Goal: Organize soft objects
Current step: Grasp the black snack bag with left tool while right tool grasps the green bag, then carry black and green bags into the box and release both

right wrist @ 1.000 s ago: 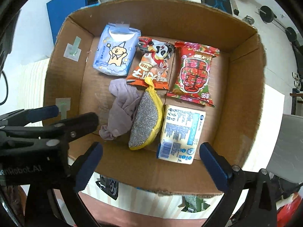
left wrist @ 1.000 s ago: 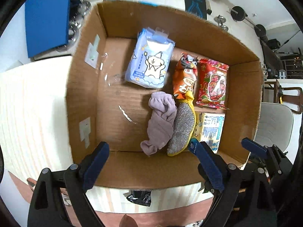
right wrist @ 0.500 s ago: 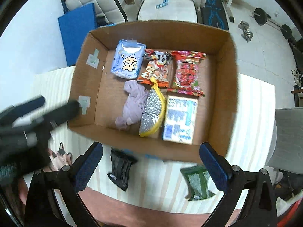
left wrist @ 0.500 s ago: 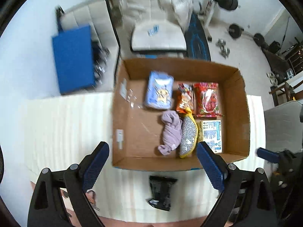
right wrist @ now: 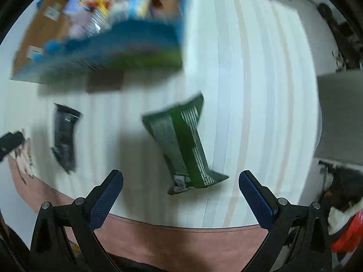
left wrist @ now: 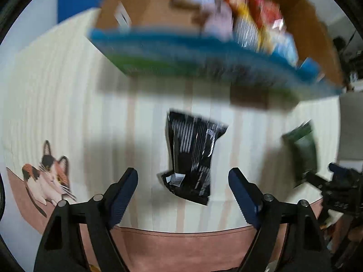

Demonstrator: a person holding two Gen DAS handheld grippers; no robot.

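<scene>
A black snack packet (left wrist: 192,158) lies flat on the striped table, and it shows again at the left of the right wrist view (right wrist: 64,138). My left gripper (left wrist: 183,176) hangs over its near end; the jaws are closing, with the packet's lower end between them and the pads clear of it. A green packet (right wrist: 181,145) lies to the right, seen too at the right edge (left wrist: 302,151). My right gripper (right wrist: 181,179) stands open above the green packet's near end, not touching. The cardboard box (left wrist: 158,6) with several packed items is blurred at the top.
The box's blue and green printed outer wall (right wrist: 109,52) faces me. A cat picture (left wrist: 48,174) marks the brown table border at the lower left. A grey chair (right wrist: 340,113) stands off the table's right edge.
Both grippers have pulled back from over the box and come down toward the table. The black and green packets are now large between the fingers, and the left fingers stand closer together.
</scene>
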